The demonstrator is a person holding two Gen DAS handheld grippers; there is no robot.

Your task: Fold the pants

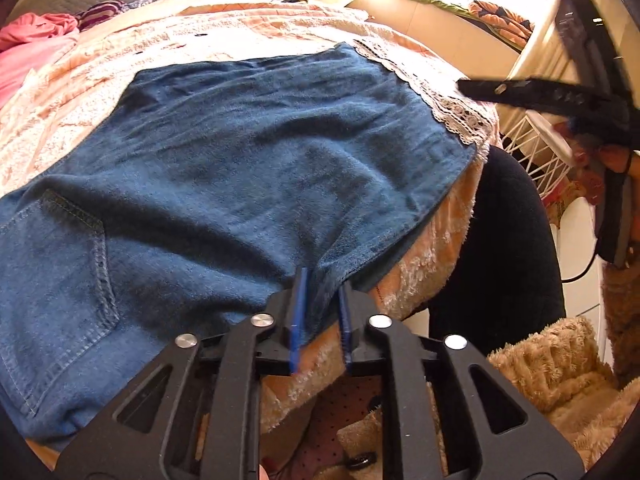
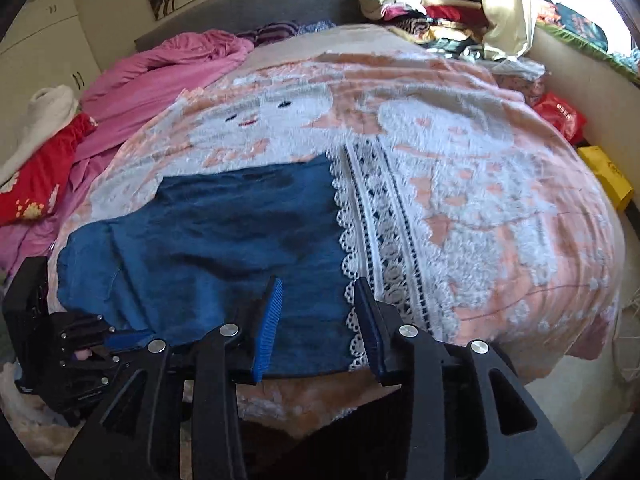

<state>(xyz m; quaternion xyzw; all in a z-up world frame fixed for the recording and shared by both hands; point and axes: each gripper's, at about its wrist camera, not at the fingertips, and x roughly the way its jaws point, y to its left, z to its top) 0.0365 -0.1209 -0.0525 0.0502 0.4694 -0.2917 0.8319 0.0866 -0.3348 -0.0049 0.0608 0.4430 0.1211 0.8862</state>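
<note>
Blue denim pants [image 1: 224, 184] lie folded flat on a pink and white blanket [image 1: 120, 52] on the bed, with a white lace hem [image 1: 444, 104] at their right end. My left gripper [image 1: 322, 284] has a narrow gap between its blue pads, and a fold of the pants' near edge sits in that gap. My right gripper [image 2: 318, 292] is open above the near right part of the pants [image 2: 224, 240], by the lace hem [image 2: 372, 240]. The right gripper also shows at the right of the left wrist view [image 1: 560, 92].
Pink bedding [image 2: 160, 76] and a red cushion [image 2: 36, 184] lie at the bed's left. Piled clothes [image 2: 424, 0] sit at the head end. A white basket [image 1: 536, 152] stands right of the bed. A yellow box [image 2: 608, 176] and a red bag [image 2: 560, 112] lie at the right edge.
</note>
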